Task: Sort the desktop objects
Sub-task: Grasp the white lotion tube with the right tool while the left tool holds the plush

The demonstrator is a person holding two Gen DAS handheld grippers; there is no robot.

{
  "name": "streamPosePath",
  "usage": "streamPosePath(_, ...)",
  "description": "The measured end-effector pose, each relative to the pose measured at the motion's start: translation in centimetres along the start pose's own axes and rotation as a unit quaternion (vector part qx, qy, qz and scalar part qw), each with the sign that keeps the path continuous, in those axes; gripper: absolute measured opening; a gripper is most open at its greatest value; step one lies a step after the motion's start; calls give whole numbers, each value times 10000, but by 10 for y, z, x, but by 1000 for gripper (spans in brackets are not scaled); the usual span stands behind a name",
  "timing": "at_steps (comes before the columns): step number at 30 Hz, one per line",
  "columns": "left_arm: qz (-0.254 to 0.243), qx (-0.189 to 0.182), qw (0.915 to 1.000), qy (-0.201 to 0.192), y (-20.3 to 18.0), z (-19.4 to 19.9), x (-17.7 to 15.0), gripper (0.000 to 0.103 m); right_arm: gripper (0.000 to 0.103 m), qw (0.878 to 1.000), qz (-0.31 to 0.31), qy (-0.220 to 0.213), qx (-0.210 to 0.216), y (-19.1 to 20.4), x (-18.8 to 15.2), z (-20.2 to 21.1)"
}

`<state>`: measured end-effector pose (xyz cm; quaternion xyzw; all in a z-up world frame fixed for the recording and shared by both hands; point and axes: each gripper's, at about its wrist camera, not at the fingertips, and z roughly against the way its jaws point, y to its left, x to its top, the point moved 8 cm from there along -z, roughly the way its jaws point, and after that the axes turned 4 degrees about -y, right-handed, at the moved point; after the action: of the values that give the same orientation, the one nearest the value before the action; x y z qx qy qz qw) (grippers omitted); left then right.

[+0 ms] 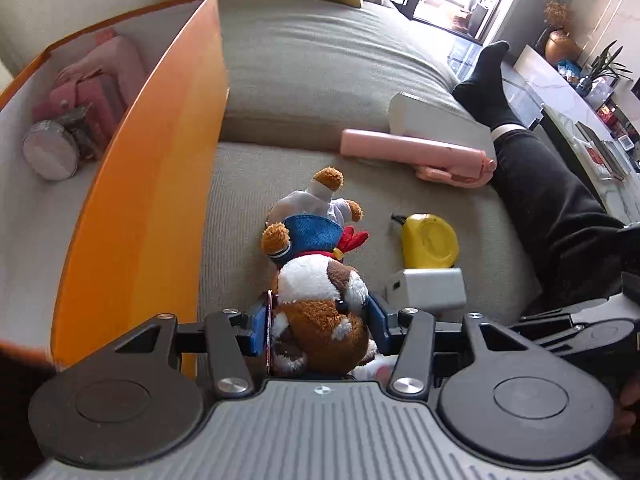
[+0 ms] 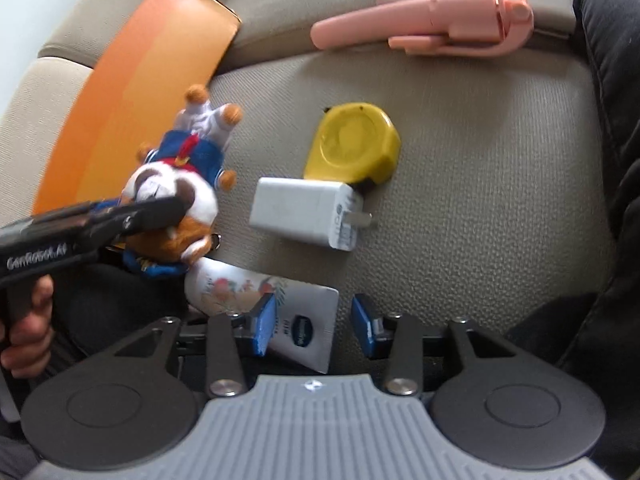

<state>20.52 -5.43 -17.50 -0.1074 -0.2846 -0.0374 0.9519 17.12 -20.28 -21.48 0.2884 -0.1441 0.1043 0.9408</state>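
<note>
My left gripper (image 1: 320, 326) is shut on a plush dog toy (image 1: 320, 288) in a blue outfit, held by its head just right of the orange box (image 1: 140, 208). It also shows in the right wrist view (image 2: 176, 184) with the left gripper (image 2: 160, 220) clamped on it. My right gripper (image 2: 314, 326) is open above a white hand-cream tube (image 2: 296, 312). A white charger (image 2: 304, 212), a yellow tape measure (image 2: 352, 144) and a pink selfie stick (image 2: 424, 28) lie on the sofa cushion.
The orange box holds a pink wallet (image 1: 100, 84) and a round silver case (image 1: 50, 152). A white box (image 1: 436, 124) lies behind the selfie stick (image 1: 416, 152). A person's black-trousered leg (image 1: 552, 200) lies along the right of the cushion.
</note>
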Motion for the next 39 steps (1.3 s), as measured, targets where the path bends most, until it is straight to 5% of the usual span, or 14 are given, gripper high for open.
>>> streamPosePath(5, -79, 63, 9999, -69, 0, -5, -14, 57, 47, 9998, -166, 1, 102, -2, 0, -4)
streamPosePath(14, 45, 84, 9998, -154, 5, -2, -21, 57, 20, 9995, -35, -294, 121, 4, 4, 17)
streamPosePath(22, 150, -45, 9996, -251, 8, 2, -21, 57, 17, 9945, 54, -397, 971, 38, 12, 32)
streamPosePath(25, 265, -141, 9991, -291, 9, 6, -20, 57, 16, 9971, 349, -447, 506, 48, 8, 17)
streamPosePath(39, 239, -464, 9959, -739, -14, 53, -8, 56, 11, 9924, 821, -839, 380, 70, 15, 45)
